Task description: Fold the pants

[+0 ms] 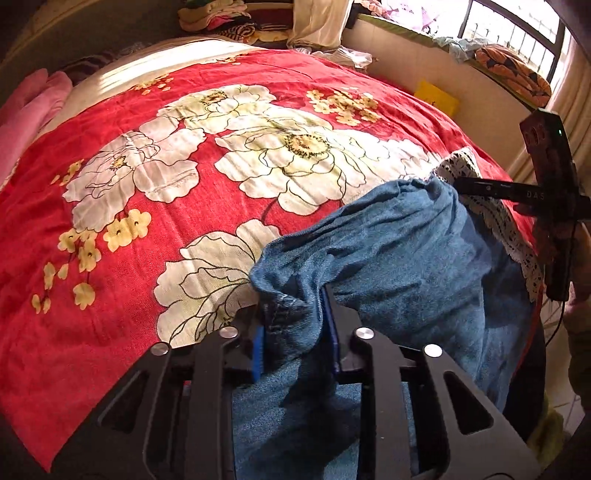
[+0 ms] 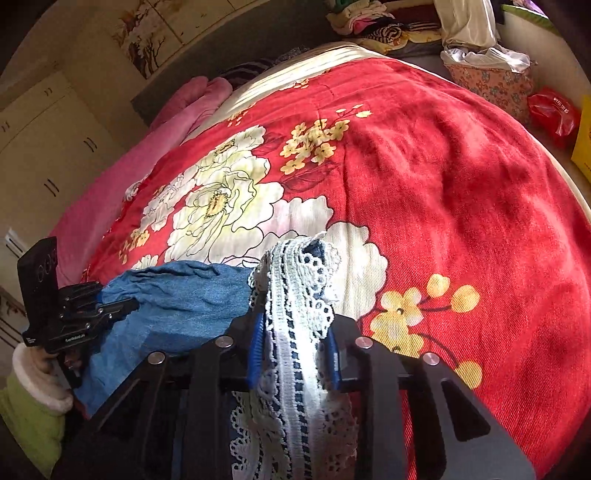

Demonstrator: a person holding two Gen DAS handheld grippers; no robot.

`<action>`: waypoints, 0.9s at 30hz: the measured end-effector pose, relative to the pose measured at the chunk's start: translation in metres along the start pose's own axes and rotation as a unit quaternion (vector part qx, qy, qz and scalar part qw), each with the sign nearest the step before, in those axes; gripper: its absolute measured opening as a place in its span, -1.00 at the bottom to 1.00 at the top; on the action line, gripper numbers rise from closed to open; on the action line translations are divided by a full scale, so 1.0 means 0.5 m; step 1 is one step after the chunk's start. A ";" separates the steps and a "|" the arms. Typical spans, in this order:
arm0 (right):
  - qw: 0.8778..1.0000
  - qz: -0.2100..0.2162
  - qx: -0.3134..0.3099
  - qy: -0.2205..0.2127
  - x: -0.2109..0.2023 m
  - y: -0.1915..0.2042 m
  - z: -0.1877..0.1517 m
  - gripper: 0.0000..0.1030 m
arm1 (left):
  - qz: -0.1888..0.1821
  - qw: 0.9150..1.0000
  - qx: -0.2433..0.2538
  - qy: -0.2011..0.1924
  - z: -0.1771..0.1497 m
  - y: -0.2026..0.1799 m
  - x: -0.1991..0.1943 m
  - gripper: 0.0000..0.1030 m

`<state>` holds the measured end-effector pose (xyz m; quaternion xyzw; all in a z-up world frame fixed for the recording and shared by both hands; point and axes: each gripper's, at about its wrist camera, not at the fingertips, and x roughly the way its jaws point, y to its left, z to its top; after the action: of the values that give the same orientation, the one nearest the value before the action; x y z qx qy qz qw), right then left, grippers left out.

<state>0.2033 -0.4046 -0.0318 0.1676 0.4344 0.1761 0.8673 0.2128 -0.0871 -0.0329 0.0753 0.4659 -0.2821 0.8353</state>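
Observation:
Blue denim pants [image 1: 399, 251] with a white lace trim [image 1: 491, 214] hang over the near edge of a bed with a red floral blanket [image 1: 207, 155]. My left gripper [image 1: 295, 314] is shut on a bunched denim edge of the pants. My right gripper [image 2: 295, 325] is shut on the lace trim [image 2: 295, 295] of the pants, with denim [image 2: 177, 295] stretching left toward the other gripper [image 2: 122, 306]. In the left wrist view the right gripper [image 1: 465, 186] reaches in from the right onto the lace.
A pink blanket [image 2: 147, 147] lies along the bed's left side. Piled clothes [image 2: 380, 26] and a patterned bag [image 2: 495, 85] stand at the far end. A red bag [image 2: 554, 114] and a yellow box [image 1: 437, 98] sit to the right. Cabinets [image 2: 48, 147] stand at the left.

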 end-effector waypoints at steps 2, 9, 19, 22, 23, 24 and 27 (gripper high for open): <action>1.000 0.002 -0.003 -0.020 -0.027 0.003 0.002 -0.60 | -0.025 0.999 -0.034 -0.012 0.014 0.023 -0.009 -0.77; 0.997 -0.032 -0.042 -0.058 -0.053 0.022 0.060 -0.61 | -0.024 0.996 -0.077 -0.029 0.076 0.059 0.002 -0.77; 0.995 -0.093 -0.037 -0.006 0.049 -0.018 0.053 -0.34 | -0.016 0.993 -0.111 -0.021 0.053 0.080 0.051 -0.49; 0.996 -0.088 -0.022 -0.010 0.023 -0.021 0.052 -0.11 | -0.017 0.991 -0.124 -0.037 0.044 0.082 0.018 0.00; 0.996 -0.091 -0.021 -0.014 0.010 -0.019 0.049 -0.07 | -0.021 0.990 -0.128 -0.046 0.039 0.081 0.003 0.07; 0.995 -0.092 -0.021 -0.021 -0.005 -0.016 0.045 0.00 | -0.022 0.990 -0.131 -0.057 0.034 0.079 -0.015 0.11; 0.995 -0.086 -0.017 -0.039 -0.050 -0.005 0.024 0.13 | -0.007 0.987 -0.141 -0.078 0.009 0.075 -0.068 0.36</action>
<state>0.1993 -0.4196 -0.0088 0.1220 0.4102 0.1015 0.8981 0.2228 -0.0443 -0.0076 -0.0689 0.4350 -0.2244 0.8693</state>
